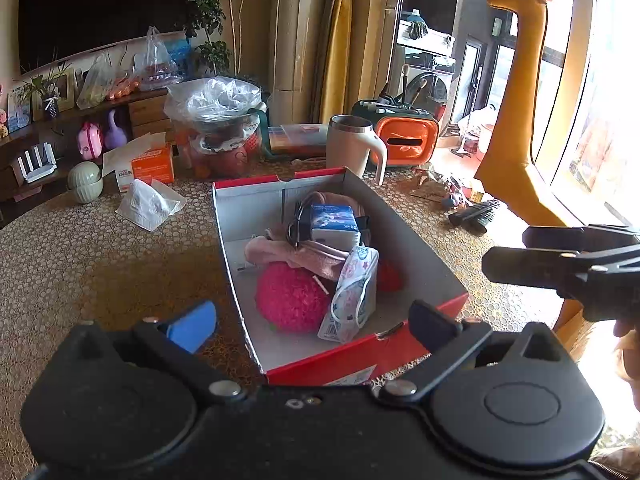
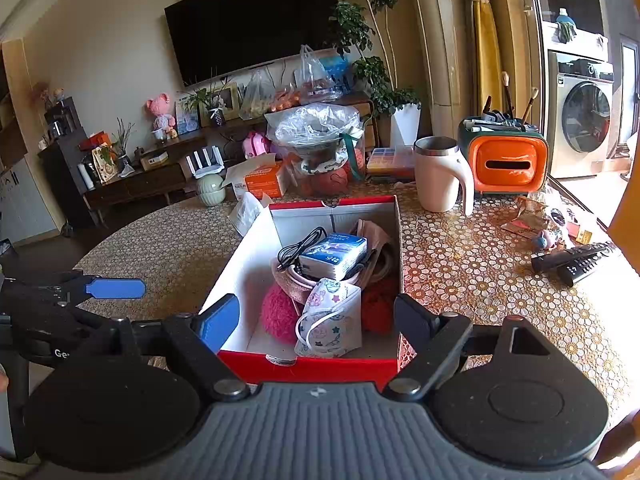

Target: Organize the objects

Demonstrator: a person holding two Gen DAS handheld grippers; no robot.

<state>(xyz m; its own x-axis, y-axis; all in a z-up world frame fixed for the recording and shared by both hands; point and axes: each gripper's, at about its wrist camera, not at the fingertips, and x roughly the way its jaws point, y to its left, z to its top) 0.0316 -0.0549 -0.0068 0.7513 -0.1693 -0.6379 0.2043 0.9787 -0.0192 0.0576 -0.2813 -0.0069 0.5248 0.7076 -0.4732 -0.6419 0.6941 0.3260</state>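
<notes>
Both grippers — left (image 1: 312, 320) and right (image 2: 316, 320) — hover at the box (image 1: 420, 240), jaws spread, empty; ball (image 1: 290, 298), mask (image 2: 328, 316), tissues (image 2: 334, 254) already inside. Remotes (image 2: 576, 260) and white mask (image 1: 150, 204) lie loose on the table (image 1: 100, 260) — nearly done, I'd say.

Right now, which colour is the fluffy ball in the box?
Pink; the ball shows best in the left wrist view.

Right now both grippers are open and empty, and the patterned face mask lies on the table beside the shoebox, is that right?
Not quite: the patterned face mask lies inside the shoebox, at its near end against the pink fluffy ball, not on the table beside it. The right wrist view shows this plainly. The rest holds: the left gripper and the right gripper are both open and empty.
</notes>
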